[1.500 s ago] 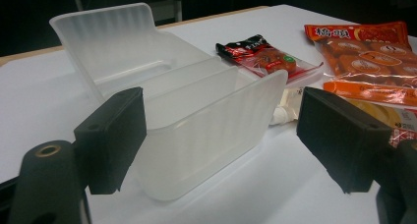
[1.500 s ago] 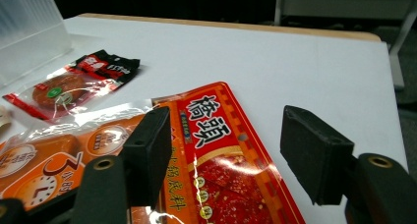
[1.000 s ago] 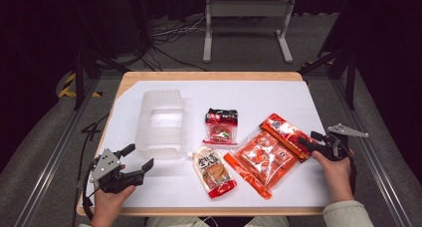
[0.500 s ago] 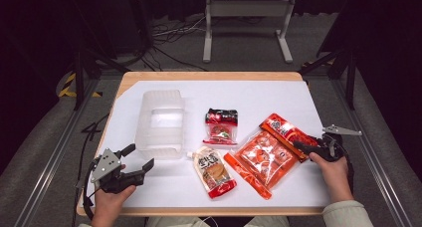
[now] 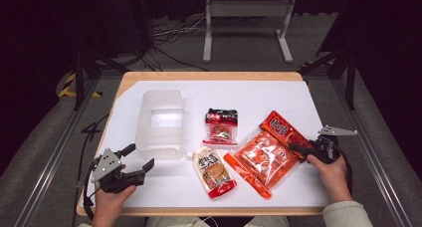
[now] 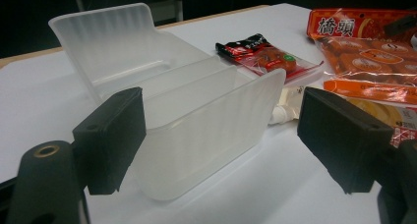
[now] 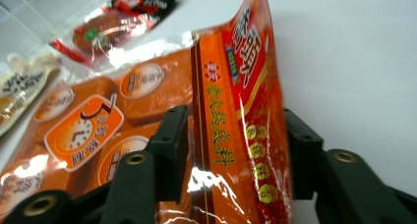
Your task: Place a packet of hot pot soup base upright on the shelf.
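Observation:
An orange snack bag (image 5: 263, 155) lies at the right of the white table top (image 5: 259, 95). My right gripper (image 5: 294, 148) is at its right edge. In the right gripper view the bag's red edge (image 7: 236, 86) stands up between the jaws of the right gripper (image 7: 236, 150), which have just been closing, and both pads touch it. My left gripper (image 5: 141, 156) rests open at the front left with nothing between its fingers. It faces the clear plastic container (image 6: 196, 111), a little short of its near wall.
The clear container (image 5: 160, 122) stands left of centre. A black and red snack packet (image 5: 221, 126) lies in the middle, and a spouted pouch (image 5: 214, 171) lies in front of it. A metal stand (image 5: 246, 18) is on the floor beyond the table.
My right gripper has slid left onto the orange bag's edge and its jaws have narrowed around it. The left gripper has not moved.

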Demonstrator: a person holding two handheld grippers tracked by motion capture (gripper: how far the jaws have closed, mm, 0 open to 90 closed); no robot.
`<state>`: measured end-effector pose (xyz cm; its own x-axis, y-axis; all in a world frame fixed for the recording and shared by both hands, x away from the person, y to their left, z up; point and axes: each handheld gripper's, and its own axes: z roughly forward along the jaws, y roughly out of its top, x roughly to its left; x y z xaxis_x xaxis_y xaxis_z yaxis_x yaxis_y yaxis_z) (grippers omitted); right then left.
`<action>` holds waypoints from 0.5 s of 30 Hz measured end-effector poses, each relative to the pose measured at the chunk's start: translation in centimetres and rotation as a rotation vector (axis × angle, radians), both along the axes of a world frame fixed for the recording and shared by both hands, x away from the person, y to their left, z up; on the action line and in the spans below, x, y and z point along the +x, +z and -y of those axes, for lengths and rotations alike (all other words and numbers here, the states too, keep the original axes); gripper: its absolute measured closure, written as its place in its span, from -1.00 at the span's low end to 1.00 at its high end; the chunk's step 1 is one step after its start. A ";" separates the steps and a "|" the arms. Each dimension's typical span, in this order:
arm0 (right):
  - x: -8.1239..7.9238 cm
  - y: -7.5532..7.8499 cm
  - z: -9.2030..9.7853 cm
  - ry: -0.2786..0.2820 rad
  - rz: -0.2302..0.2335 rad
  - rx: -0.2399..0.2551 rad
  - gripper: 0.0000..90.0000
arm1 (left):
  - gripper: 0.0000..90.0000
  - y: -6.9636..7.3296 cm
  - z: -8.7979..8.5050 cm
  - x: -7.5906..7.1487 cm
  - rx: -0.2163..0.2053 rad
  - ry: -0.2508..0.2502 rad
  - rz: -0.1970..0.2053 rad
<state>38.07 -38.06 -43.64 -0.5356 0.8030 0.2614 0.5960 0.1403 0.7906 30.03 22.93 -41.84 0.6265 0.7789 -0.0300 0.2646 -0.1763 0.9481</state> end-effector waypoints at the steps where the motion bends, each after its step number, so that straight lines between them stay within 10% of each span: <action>1: 0.1 -0.2 -0.2 0.016 -0.005 -0.024 0.30 | -0.58 0.0 0.0 0.0 0.001 0.002 0.007; 9: 0.1 -0.1 -0.4 -0.027 0.005 -0.116 0.97 | -0.60 0.1 -0.1 -0.1 -0.002 0.033 0.020; 15: 0.2 0.3 -0.1 -0.041 -0.007 -0.107 1.00 | -0.71 0.8 -0.1 -0.4 -0.078 0.005 -0.016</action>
<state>38.25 -37.97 -43.32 -0.5002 0.8477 0.1767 0.6085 0.1989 0.7683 29.66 23.02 -41.02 0.6214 0.7770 -0.1005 0.2801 -0.1006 0.9547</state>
